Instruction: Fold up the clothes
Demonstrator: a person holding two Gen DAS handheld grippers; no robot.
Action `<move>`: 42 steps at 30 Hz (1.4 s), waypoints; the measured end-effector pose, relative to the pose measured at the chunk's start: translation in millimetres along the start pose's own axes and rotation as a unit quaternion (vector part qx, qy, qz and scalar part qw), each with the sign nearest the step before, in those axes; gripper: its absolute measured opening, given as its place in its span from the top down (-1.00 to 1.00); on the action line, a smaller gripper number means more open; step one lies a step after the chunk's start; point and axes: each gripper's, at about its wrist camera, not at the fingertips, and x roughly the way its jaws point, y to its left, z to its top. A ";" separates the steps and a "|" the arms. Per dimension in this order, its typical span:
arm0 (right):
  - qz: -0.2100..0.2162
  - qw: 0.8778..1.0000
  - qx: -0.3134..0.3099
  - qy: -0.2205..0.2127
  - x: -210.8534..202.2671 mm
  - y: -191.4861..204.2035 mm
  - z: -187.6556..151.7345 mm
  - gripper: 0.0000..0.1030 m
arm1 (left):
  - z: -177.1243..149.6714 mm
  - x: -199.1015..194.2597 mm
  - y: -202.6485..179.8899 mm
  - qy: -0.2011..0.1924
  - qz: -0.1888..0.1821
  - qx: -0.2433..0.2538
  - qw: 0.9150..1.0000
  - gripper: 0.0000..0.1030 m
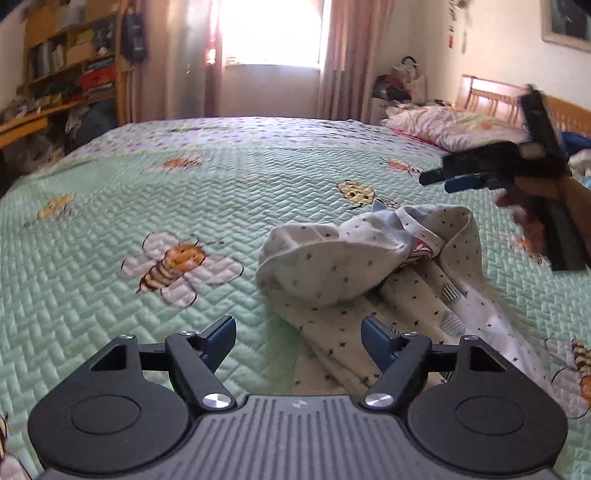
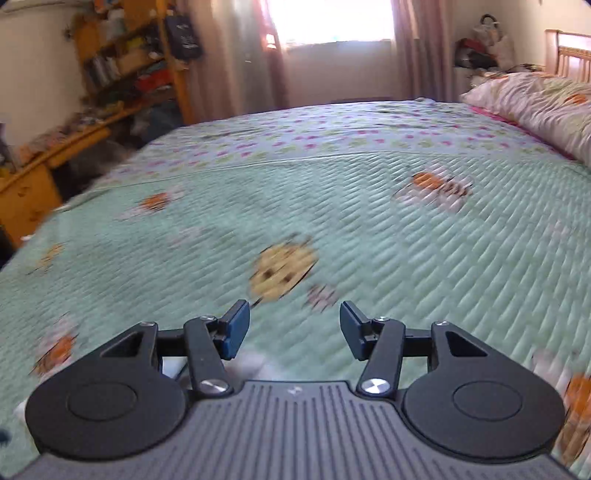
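Note:
A crumpled cream garment [image 1: 369,273] with small dark star prints lies on the green quilted bedspread [image 1: 147,192], right of centre in the left wrist view. My left gripper [image 1: 298,341] is open just above its near edge, nothing between the fingers. My right gripper [image 1: 445,180] is in the air above and to the right of the garment, held by a hand [image 1: 528,206]. In the right wrist view that gripper [image 2: 294,328] is open and empty over the blurred bedspread [image 2: 369,229]. The garment does not show there.
A pillow in a floral case [image 1: 450,125] lies at the wooden headboard [image 1: 491,96] on the right. A cluttered bookshelf and desk [image 1: 70,62] stand left of the bed. Pink curtains frame a bright window [image 1: 269,33] beyond the far edge.

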 end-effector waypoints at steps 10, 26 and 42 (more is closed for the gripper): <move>0.052 0.944 -0.327 0.014 0.7 125.0 -54.1 -0.22 | -15.4 0.5 15.1 -0.015 -0.009 -0.076 0.997 -0.52; 0.000 0.997 -0.056 0.056 37.7 80.0 17.4 -0.30 | -30.1 4.9 18.0 -0.068 -0.022 -0.067 0.995 -0.86; 0.041 0.993 -0.048 0.096 62.5 181.2 3.3 0.65 | -38.1 -4.1 51.0 -0.087 0.016 -0.144 0.986 -0.87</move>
